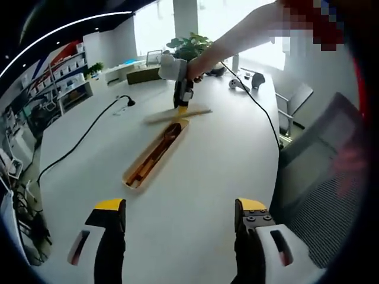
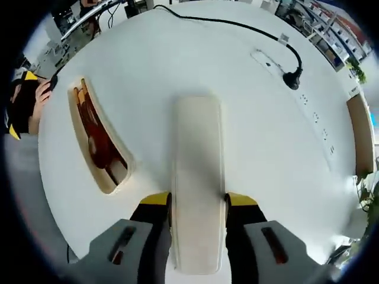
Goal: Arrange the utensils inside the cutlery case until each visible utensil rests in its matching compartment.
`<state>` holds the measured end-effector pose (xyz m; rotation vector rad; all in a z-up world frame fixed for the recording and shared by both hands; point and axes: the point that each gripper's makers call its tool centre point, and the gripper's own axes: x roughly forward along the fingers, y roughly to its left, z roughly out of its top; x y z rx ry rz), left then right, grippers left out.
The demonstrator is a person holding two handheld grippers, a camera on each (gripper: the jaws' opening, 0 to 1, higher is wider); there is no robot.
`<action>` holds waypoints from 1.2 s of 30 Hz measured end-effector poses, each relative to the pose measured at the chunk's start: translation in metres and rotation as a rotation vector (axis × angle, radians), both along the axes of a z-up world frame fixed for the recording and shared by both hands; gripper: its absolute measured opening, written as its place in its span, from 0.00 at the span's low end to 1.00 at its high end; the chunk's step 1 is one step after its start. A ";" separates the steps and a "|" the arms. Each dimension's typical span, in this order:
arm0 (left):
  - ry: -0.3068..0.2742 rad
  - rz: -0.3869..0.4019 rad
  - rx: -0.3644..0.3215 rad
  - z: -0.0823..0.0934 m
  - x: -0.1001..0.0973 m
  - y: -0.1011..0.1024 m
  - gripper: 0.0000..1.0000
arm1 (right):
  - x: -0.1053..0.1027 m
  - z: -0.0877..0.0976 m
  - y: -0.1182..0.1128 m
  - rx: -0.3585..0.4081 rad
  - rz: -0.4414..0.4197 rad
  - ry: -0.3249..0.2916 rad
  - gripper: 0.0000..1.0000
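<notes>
Table (image 1: 195,177) white and oval, seen from both grippers. In the left gripper view my left gripper (image 1: 183,234) hovers low at the near edge, jaws wide apart with bare tabletop between them, nothing held. Cutlery case (image 1: 155,155) lies mid-table well beyond it, a long cream tray running diagonally, with brown wooden utensils (image 1: 159,151) lying inside; I can't tell which compartment each sits in. Past the case's far end I see the right gripper (image 1: 182,106) pointing down at the table, the person's bare forearm (image 1: 237,41) reaching in from the upper right, hand (image 1: 173,67) wrapped in white around the grip. Case lid (image 1: 177,115), a flat cream piece, is crosswise at that gripper's tip, just beyond the case's far end.

In the right gripper view my right gripper (image 2: 198,204) has its yellow-tipped jaws pressed on either long side of the case lid (image 2: 198,177), clamped on it. The lid runs straight ahead along the jaws, above the tabletop (image 2: 266,154). Cutlery case (image 2: 98,139) sits open to the left of the lid, apart from it, dark wooden utensils (image 2: 98,136) inside. Black power cable (image 2: 237,26) curves across the far side to a plug (image 2: 291,78) on the right. Left gripper (image 2: 21,100) shows at the left edge with a hand on it.
</notes>
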<state>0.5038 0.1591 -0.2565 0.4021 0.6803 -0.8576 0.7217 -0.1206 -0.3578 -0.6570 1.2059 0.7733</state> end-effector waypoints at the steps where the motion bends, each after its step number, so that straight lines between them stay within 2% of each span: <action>1: -0.001 -0.001 0.000 0.000 0.000 0.000 0.77 | -0.003 0.000 -0.003 0.007 -0.019 0.006 0.33; 4: 0.002 -0.007 -0.010 0.001 -0.002 -0.002 0.77 | -0.011 0.000 -0.013 0.034 -0.107 0.016 0.33; 6: -0.001 -0.015 -0.013 0.002 -0.003 -0.005 0.77 | -0.023 -0.002 -0.015 0.028 -0.132 0.041 0.33; 7: -0.003 -0.022 -0.016 0.003 -0.003 -0.007 0.77 | -0.028 -0.003 -0.021 0.013 -0.178 0.017 0.33; 8: -0.004 -0.030 -0.018 0.003 -0.003 -0.008 0.77 | -0.034 0.000 -0.017 0.058 -0.198 -0.002 0.33; 9: -0.009 -0.034 -0.021 0.004 -0.002 -0.009 0.77 | -0.046 -0.001 -0.024 0.038 -0.227 0.021 0.33; 15: -0.011 -0.045 -0.054 0.006 0.001 -0.018 0.77 | -0.088 0.002 -0.044 0.030 -0.242 0.020 0.33; 17: -0.009 -0.048 -0.069 0.007 0.000 -0.021 0.77 | -0.099 0.004 -0.041 0.059 -0.236 0.030 0.33; 20: -0.005 -0.057 -0.075 0.006 -0.003 -0.026 0.77 | -0.108 0.015 -0.043 0.048 -0.216 -0.008 0.33; 22: -0.005 -0.068 -0.072 0.004 -0.005 -0.028 0.76 | -0.113 0.021 -0.037 0.084 -0.221 -0.015 0.33; 25: -0.004 -0.080 -0.069 0.001 -0.007 -0.029 0.76 | -0.114 0.032 -0.028 0.098 -0.170 -0.037 0.33; 30: 0.002 -0.078 -0.073 -0.003 -0.011 -0.028 0.76 | -0.110 0.056 0.002 0.091 -0.007 -0.075 0.33; 36: 0.018 -0.066 -0.071 -0.007 -0.019 -0.027 0.76 | -0.103 0.073 0.053 0.098 0.190 -0.071 0.33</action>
